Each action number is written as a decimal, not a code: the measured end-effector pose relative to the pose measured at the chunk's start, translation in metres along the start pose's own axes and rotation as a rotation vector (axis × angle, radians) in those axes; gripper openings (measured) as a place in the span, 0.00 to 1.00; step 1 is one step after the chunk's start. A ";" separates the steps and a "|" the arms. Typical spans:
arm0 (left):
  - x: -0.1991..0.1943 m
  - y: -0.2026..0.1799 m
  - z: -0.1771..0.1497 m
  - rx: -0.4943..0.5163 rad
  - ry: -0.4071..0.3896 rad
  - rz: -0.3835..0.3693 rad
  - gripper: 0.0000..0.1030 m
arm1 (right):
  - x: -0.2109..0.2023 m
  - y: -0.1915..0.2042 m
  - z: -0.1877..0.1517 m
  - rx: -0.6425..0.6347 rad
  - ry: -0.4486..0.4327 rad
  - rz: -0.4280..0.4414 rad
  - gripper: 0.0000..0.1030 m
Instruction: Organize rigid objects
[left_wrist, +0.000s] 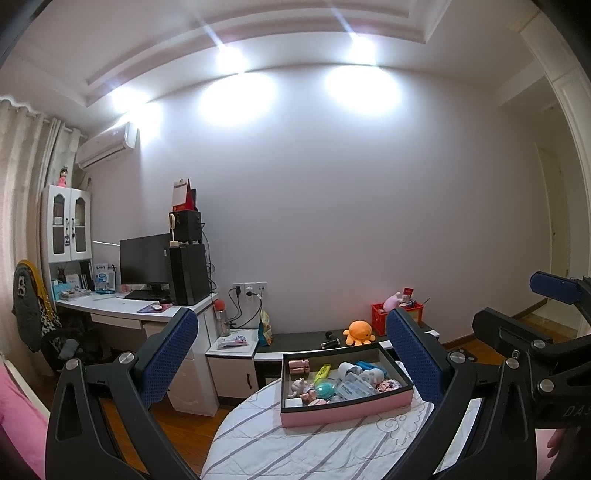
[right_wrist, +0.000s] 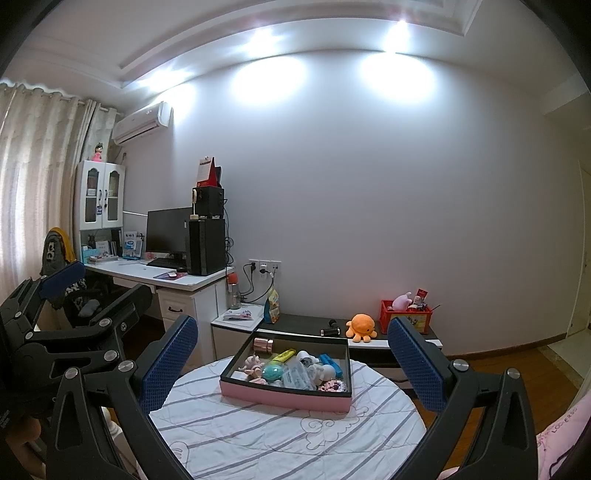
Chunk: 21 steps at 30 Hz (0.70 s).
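Observation:
A pink box with a black rim (left_wrist: 343, 411) (right_wrist: 284, 397) stands on a round table with a striped white cloth (left_wrist: 314, 450) (right_wrist: 258, 435). It holds several small items: a rose-gold cylinder (right_wrist: 263, 345), a yellow marker (right_wrist: 283, 355), a teal ball (right_wrist: 272, 371), a blue piece (right_wrist: 330, 362), small figurines and a clear packet. My left gripper (left_wrist: 291, 365) is open and empty, held above the table's near side, short of the box. My right gripper (right_wrist: 293, 369) is open and empty, likewise back from the box. Each gripper shows at the edge of the other's view.
Behind the table a low dark bench (right_wrist: 306, 325) carries an orange octopus plush (right_wrist: 361, 326), a black object (right_wrist: 330, 329) and a red crate of toys (right_wrist: 406, 316). A white desk with monitor and speakers (right_wrist: 177, 273) and a chair (right_wrist: 62, 258) stand left. The floor is wooden.

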<state>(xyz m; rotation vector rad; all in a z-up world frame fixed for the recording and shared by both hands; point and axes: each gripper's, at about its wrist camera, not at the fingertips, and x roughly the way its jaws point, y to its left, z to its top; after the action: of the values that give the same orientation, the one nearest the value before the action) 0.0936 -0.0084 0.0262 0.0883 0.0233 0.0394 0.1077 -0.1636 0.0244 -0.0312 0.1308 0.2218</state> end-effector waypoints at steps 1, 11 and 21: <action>0.000 0.000 0.000 0.001 0.001 0.002 1.00 | 0.000 0.000 0.000 -0.001 0.001 0.001 1.00; -0.002 0.000 0.000 0.003 -0.001 0.007 1.00 | -0.001 0.002 0.001 -0.002 0.001 0.000 1.00; -0.001 0.000 0.000 0.003 0.000 0.007 1.00 | 0.000 0.001 -0.001 -0.004 0.003 -0.004 1.00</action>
<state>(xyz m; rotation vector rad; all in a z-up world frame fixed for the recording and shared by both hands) 0.0922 -0.0089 0.0263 0.0909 0.0226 0.0467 0.1072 -0.1630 0.0235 -0.0352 0.1330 0.2184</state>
